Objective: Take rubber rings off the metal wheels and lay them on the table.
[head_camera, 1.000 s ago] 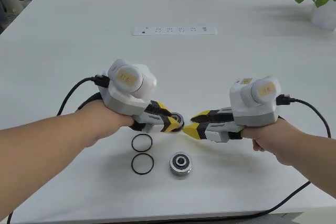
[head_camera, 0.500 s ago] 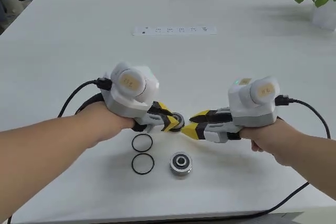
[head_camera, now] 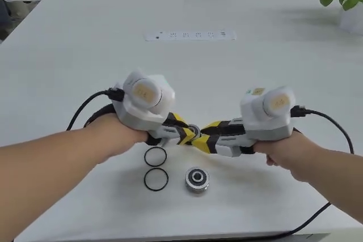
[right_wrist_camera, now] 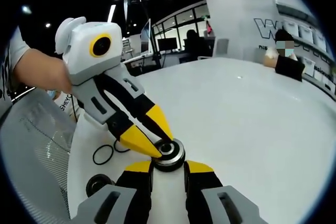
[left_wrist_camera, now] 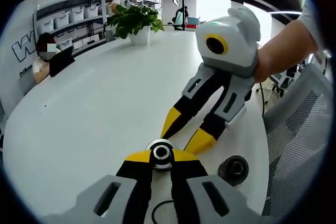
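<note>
Left gripper (right_wrist_camera: 164, 146) on wheel (right_wrist_camera: 171, 153); rings (right_wrist_camera: 103, 154) nearby

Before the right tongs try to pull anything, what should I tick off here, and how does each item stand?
1. Left tongs clamping the metal wheel: ok, it sits between their yellow tips.
2. Right tongs open: ok, their jaws stand apart right beside the wheel.
3. Ring present on the held wheel: cannot tell; a dark band edges its rim in the right gripper view.
4. Right tongs hooked on that band: cannot tell, the contact is too small to see.
5. Room to lay a ring down: ok, bare table lies around the two rubber rings and the second wheel.
</note>
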### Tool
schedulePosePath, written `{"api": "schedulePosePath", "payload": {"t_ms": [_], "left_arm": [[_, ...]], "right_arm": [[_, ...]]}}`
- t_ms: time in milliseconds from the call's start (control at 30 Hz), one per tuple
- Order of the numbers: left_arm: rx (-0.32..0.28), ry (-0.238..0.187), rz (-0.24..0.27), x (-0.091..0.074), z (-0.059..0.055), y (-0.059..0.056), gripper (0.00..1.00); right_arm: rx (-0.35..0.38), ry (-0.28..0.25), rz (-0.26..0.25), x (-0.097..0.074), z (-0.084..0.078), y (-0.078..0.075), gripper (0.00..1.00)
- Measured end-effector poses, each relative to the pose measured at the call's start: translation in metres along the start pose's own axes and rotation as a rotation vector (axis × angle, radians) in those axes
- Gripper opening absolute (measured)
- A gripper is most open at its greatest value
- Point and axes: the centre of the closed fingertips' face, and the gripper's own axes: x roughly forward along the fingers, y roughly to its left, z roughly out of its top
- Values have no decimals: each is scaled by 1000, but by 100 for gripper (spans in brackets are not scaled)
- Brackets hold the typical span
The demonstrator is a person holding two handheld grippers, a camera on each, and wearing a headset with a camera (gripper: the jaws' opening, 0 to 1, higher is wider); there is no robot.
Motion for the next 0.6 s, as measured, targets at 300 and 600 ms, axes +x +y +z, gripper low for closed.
{"api": "schedulePosePath", "payload": {"t_ms": [300, 600], "left_arm": [[-8, 1, 9, 0, 0, 1, 7], [-17, 1, 12, 0, 0, 1, 7]], "right_arm": [[-19, 9, -5, -1, -1, 0, 19], [10, 25, -15, -4, -7, -4, 4]]}}
